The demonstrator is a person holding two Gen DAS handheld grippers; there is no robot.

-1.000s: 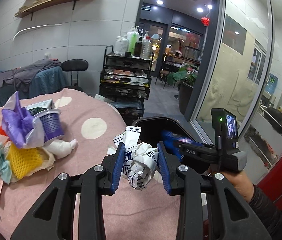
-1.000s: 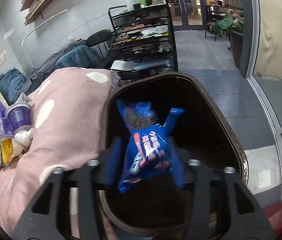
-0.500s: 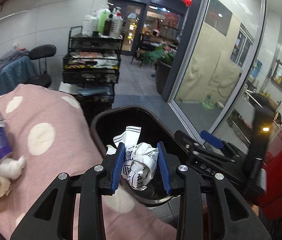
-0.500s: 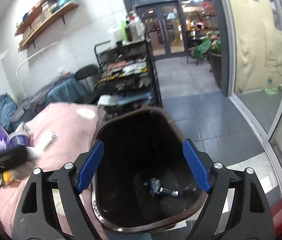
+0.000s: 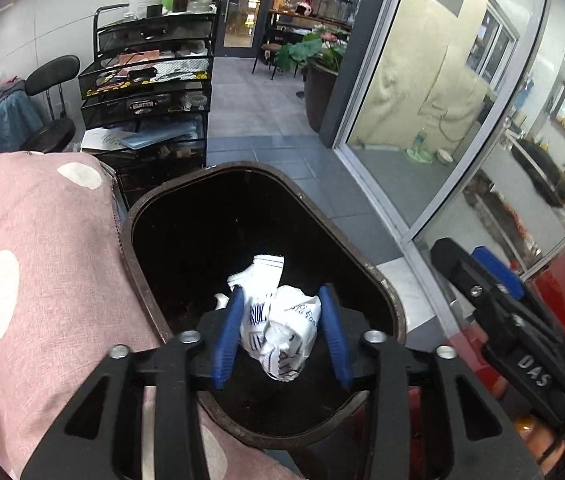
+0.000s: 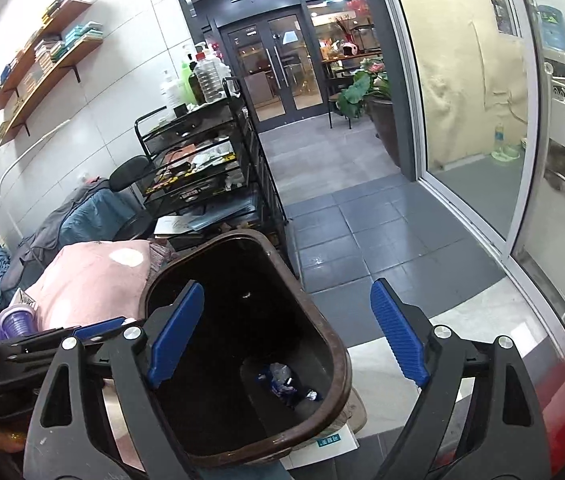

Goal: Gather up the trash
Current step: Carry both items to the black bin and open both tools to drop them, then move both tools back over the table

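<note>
Landmark: dark brown trash bin [image 5: 378,280], open-topped, standing on the grey tile floor [image 6: 362,240] hard against the pink polka-dot cloth [image 5: 42,240] covering the tabletop.

Left gripper [image 5: 282,332] sits over the near end of the bin mouth, angled down into it. Its jaws have just been opening. A crumpled white wrapper with blue print [image 5: 282,328] is between the blue fingers [image 5: 228,332]; the left pad is against the paper, a thin gap shows at the right pad, so the grip looks released. Wrapper hangs directly above the bin's dark interior.

Right gripper [image 6: 286,336] is on the bin's right side, above its rim. Jaws spread wide, nothing between them.

Inside the bin, at the bottom: a blue snack bag [image 6: 282,382], crumpled.

Beyond the bin's far end: black wire cart [image 5: 150,92] with bottles on top.
</note>
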